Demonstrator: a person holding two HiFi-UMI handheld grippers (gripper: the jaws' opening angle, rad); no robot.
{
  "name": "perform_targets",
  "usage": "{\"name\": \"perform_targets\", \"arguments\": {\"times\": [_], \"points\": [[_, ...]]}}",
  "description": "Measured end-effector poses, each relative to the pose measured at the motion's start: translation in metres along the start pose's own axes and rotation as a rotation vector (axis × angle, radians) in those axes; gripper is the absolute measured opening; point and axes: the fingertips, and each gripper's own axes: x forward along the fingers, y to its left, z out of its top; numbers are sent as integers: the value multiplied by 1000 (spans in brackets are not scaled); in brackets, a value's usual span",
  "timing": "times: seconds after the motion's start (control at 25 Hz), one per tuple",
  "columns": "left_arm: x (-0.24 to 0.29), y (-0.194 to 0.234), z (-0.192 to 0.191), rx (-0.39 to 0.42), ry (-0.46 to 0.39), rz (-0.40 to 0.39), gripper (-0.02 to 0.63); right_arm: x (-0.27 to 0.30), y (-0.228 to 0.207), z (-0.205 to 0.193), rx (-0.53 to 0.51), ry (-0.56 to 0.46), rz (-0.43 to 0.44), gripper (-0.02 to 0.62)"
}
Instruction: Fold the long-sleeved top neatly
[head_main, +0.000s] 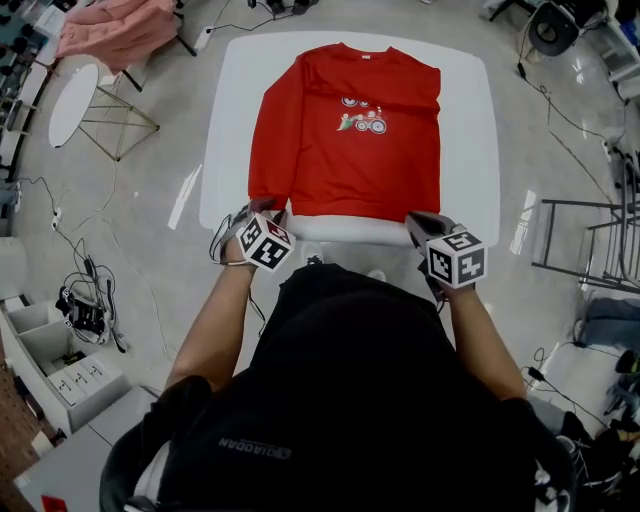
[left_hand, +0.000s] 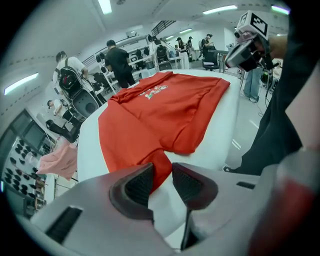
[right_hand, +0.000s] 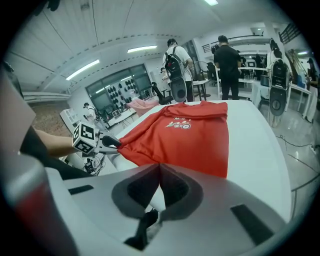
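Note:
The red long-sleeved top (head_main: 345, 150) lies flat and face up on the white table (head_main: 465, 120), its hem towards me and both sleeves tucked in along its sides. My left gripper (head_main: 260, 213) is at the hem's left corner. In the left gripper view its jaws (left_hand: 162, 175) stand apart, with the tip of the red cloth (left_hand: 160, 115) reaching into the gap and bare table showing between the pads. My right gripper (head_main: 417, 218) hovers just short of the hem's right corner. Its jaws (right_hand: 160, 167) are shut with nothing between them, in front of the top (right_hand: 185, 135).
A pink garment (head_main: 115, 30) hangs at the far left beside a small round white table (head_main: 72, 100). A metal rack (head_main: 590, 245) stands to the right. Cables trail over the floor. Several people (right_hand: 227, 65) stand beyond the table.

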Motion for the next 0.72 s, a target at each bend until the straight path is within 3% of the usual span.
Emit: {"name": "perform_targets", "arguments": {"times": [0.16,0.48,0.6,0.72], "points": [[2,-2,-1,40,2,-7,120,-4,-2,3,9,-8,-15,5],[4,-7,0,57,22,-126,120,-1,0,7,2,1,-16,5],[3,-10,0,83,50,-168,149,0,2,9,-1,3,-13,5],[-6,-12,4,119,46,-149,155,-3,4,8,0,-1,-16,5]]}}
